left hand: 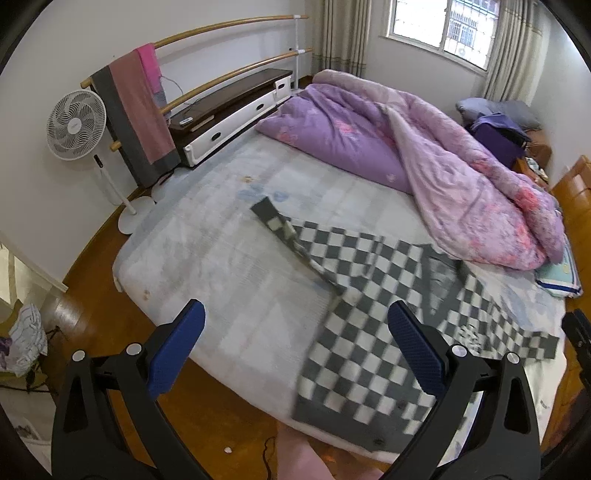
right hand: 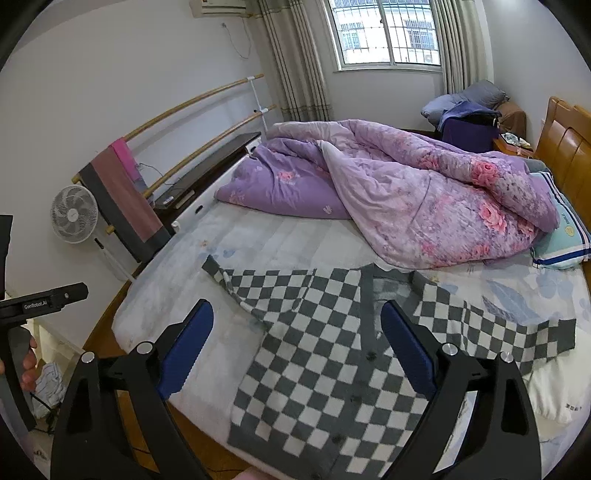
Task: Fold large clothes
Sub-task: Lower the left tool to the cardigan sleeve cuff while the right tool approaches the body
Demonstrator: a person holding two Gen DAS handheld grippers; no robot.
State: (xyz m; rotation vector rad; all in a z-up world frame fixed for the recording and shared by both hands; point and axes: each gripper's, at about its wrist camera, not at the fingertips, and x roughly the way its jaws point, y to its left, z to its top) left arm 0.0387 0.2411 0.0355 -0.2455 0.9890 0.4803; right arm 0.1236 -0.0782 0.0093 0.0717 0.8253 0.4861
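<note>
Both open jaws above checkered cardigan (right hand: 325, 354); cardigan flat on bed (right hand: 280, 243)

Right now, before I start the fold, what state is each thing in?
Left tool: open, holding nothing, above the bed edge.
Right tool: open, holding nothing, above the cardigan.
Checkered cardigan: spread flat on the bed, sleeves out to both sides, not yet folded.
Purple quilt: bunched in a heap on the far side.
Mattress: uncovered on the near left part.
Fan: upright; cannot tell whether it runs.
Window: looks shut, curtains drawn aside.
</note>
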